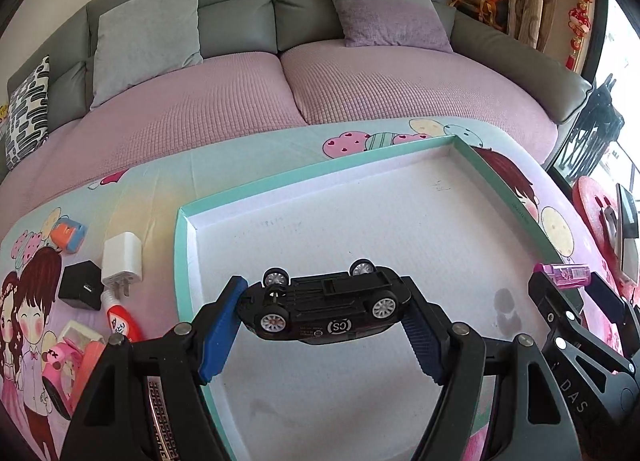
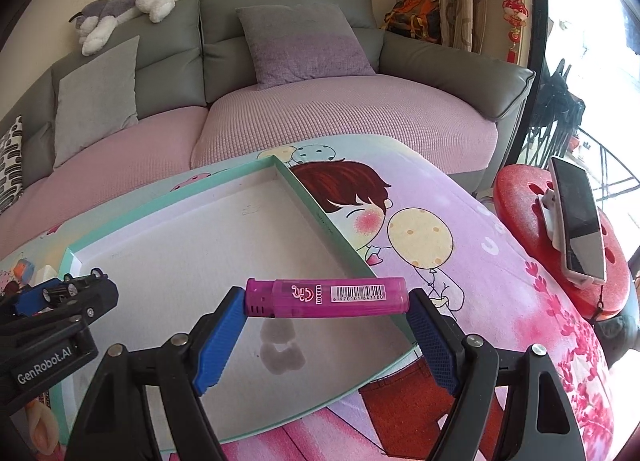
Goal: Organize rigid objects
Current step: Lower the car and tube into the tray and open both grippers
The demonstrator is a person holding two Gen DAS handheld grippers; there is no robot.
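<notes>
Left gripper [image 1: 324, 325] has its fingers clamped on an upside-down black toy car [image 1: 326, 307], held over the white tray [image 1: 460, 221]. Right gripper [image 2: 326, 327] pinches a pink lighter [image 2: 326, 297] endwise above the tray's right edge.

We are seeing a cartoon-print table [image 1: 132, 197] carrying a teal-rimmed tray [image 1: 182, 261], white charger [image 1: 122, 257], black cube [image 1: 80, 290], glue tube [image 1: 122, 321].

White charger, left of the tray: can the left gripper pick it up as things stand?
Probably not: the left gripper is shut on the toy car over the tray. The charger itself lies uncovered.
</notes>
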